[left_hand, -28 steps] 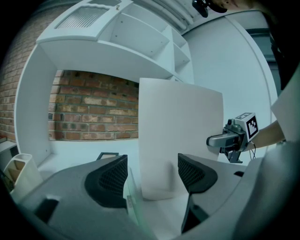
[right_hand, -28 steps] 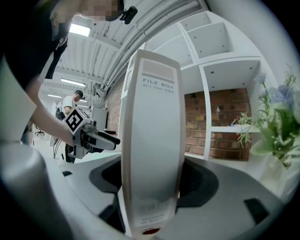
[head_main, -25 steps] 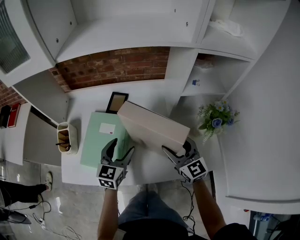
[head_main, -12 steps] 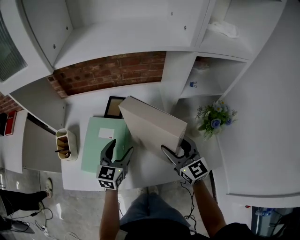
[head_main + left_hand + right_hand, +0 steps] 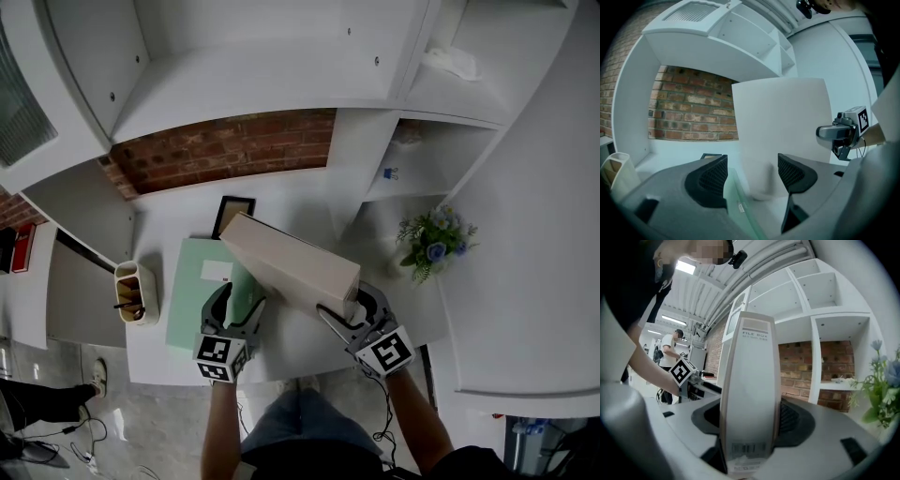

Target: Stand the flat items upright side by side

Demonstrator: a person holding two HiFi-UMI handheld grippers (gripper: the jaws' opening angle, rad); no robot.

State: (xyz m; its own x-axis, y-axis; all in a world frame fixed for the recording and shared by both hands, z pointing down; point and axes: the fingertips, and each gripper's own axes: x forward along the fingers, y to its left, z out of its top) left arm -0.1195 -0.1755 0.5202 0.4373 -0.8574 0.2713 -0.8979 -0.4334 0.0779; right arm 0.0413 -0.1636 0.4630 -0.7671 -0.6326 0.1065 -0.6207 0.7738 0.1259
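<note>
Overhead, in the head view, the long beige cardboard file box (image 5: 286, 262) sits on its narrow edge over the middle of the white tabletop (image 5: 291, 336), its long axis slanting from the near right toward the back left corner. The right tool (image 5: 344, 305) is clenched on the box's near end. The left tool (image 5: 240, 298) hangs released just left of it, over the near edge of the pale green flat folder (image 5: 202, 291), which lies flat toward the left edge. Bare tabletop shows only along the near edge. A white pen holder (image 5: 134, 291) guards the left edge, a black picture frame (image 5: 234, 214) the back, and a small flower plant (image 5: 431, 246) the right corner

From the left gripper view, the jaws stand wide apart with nothing pinched. The folder's edge runs underneath, and the box's broad face rises ahead and to the right. Whether its lower edge touches the tabletop I cannot tell

From the right gripper view, the jaws have just been closing. Both pads press the box's labelled spine, which stands nearly vertical between them, so the right hand likely steers the box while the nearer left hand takes the folder
</note>
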